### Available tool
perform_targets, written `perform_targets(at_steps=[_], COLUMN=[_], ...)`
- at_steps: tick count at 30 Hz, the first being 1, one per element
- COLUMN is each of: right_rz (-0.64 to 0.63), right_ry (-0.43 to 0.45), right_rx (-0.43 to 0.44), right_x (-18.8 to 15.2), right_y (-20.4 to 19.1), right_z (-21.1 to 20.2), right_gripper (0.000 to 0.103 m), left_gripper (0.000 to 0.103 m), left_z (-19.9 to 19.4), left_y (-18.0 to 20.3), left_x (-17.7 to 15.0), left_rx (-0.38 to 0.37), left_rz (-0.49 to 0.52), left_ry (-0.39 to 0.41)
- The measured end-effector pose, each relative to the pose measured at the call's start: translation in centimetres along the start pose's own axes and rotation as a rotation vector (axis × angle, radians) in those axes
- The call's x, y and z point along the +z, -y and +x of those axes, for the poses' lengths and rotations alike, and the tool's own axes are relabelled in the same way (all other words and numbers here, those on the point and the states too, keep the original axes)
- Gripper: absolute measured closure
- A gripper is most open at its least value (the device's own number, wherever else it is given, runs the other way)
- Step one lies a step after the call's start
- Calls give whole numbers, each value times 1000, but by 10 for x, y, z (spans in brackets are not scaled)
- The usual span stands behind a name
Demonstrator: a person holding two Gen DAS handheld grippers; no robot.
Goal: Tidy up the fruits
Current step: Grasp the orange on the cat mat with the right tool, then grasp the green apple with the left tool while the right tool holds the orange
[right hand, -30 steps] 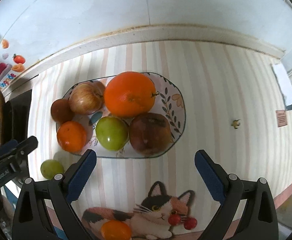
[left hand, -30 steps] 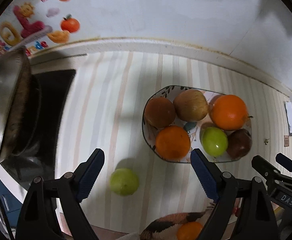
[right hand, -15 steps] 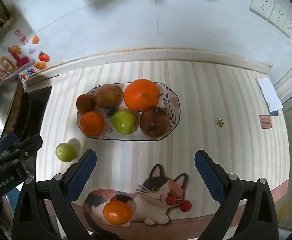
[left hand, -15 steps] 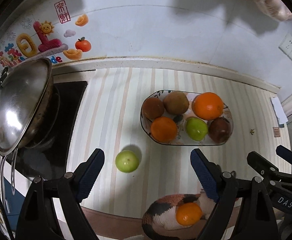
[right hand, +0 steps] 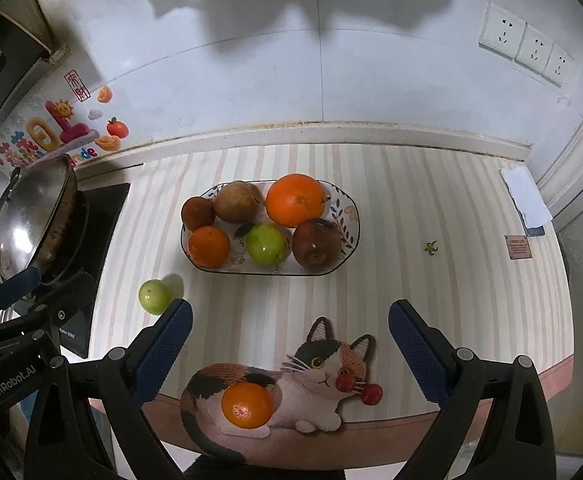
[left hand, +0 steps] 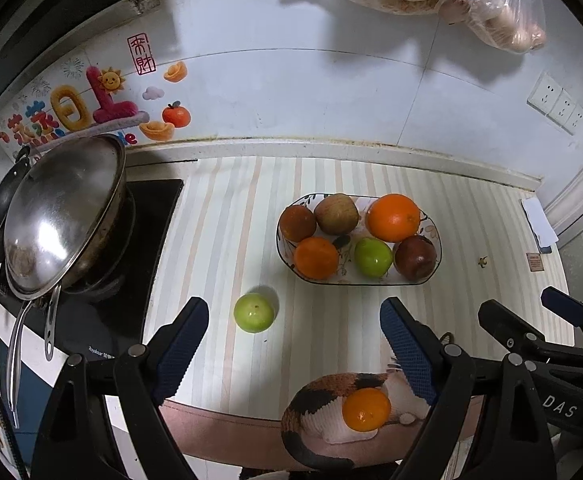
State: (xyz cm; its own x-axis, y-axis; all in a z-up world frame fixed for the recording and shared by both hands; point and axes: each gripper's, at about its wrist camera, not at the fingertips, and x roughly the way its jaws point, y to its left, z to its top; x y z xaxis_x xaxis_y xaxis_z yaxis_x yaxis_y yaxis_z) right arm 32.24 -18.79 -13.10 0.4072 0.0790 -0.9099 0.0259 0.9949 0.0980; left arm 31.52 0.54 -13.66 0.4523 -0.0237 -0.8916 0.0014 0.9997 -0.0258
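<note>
Striped countertop with fruit, seen from both wrist cameras. An oval plate with a dark rim and painted leaf motif is set mid-counter and is filled with six fruits. In the back row are a small brown fruit, a tan-brown apple and a large orange with a stem stub at its side. In the front row are a small orange, a glossy green apple and a dark red apple with its stem pit turned forward. The fruits are packed so that neighbours touch.

A second green fruit, round, pale and glossy with a small dark stem spot, is seen loose on the counter, apart from the plate at its front left corner. A loose mandarin, bright orange and smooth, is seen near the front edge, resting on the calico cat printed on the mat.

The left gripper is held above the counter with its blue-padded jaws spread wide and nothing between them; the green fruit is framed just inside its left finger. The right gripper is likewise spread wide and unloaded, above the cat print.

A steel wok lid is propped on the cooktop at left.
</note>
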Motion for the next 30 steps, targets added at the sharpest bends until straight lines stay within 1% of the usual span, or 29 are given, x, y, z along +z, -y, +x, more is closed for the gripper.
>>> perform_targets(at_steps=[3, 6, 7, 9, 11, 12, 13, 14, 15, 17, 20, 22, 23, 24, 25, 27, 30], right_rz=[13, 27, 27, 29, 39, 45, 49, 52, 54, 63, 57, 44, 26, 6, -16, -38, -17], right_ry=[-10, -76, -111, -208, -326, -371, -431, -469, -500, -553, -586, -603, -610, -612, -603, -567, -549], right_rx=[12, 65, 90, 148, 198, 214, 226, 228, 225, 231, 225, 221, 208, 189, 173, 172, 153], right_x=[-4, -13, -17, -31, -51, -60, -72, -81, -89, -104, -118, -125, -128, -131, -133, -132, -123], right_y=[1, 2, 2, -2, -6, -8, -11, -13, -14, -17, -22, -26, -29, -31, -33, -32, -20], right_z=[1, 15, 24, 49, 82, 96, 114, 128, 139, 160, 179, 188, 193, 196, 197, 196, 198], right_gripper=[3, 3, 3, 3, 3, 3, 3, 3, 3, 3, 4, 16, 28, 34, 34, 34, 34], left_gripper=[15, 15, 15, 15, 15, 15, 15, 15, 15, 15, 15, 15, 15, 15, 15, 15, 15], left_z=[5, 17, 23, 36, 52, 60, 68, 75, 83, 92, 104, 112, 118, 124, 127, 133, 145], left_y=[-3, -9, -11, -17, -24, -28, -33, -37, -43, -52, -64, -68, -70, -72, -73, -74, -70], left_x=[-6, -17, -22, -32, -43, -48, -54, -59, -65, -72, -79, -78, -76, -74, -71, -62, -44], left_rx=[2, 11, 15, 29, 50, 59, 64, 68, 75, 82, 89, 94, 89, 86, 86, 79, 60], left_rz=[-8, -15, -19, -27, -36, -43, -52, -62, -77, -100, -132, -137, -133, -129, -126, -109, -77], left_ry=[-17, -56, -74, -113, -159, -183, -209, -231, -258, -286, -315, -330, -342, -358, -362, -359, -361])
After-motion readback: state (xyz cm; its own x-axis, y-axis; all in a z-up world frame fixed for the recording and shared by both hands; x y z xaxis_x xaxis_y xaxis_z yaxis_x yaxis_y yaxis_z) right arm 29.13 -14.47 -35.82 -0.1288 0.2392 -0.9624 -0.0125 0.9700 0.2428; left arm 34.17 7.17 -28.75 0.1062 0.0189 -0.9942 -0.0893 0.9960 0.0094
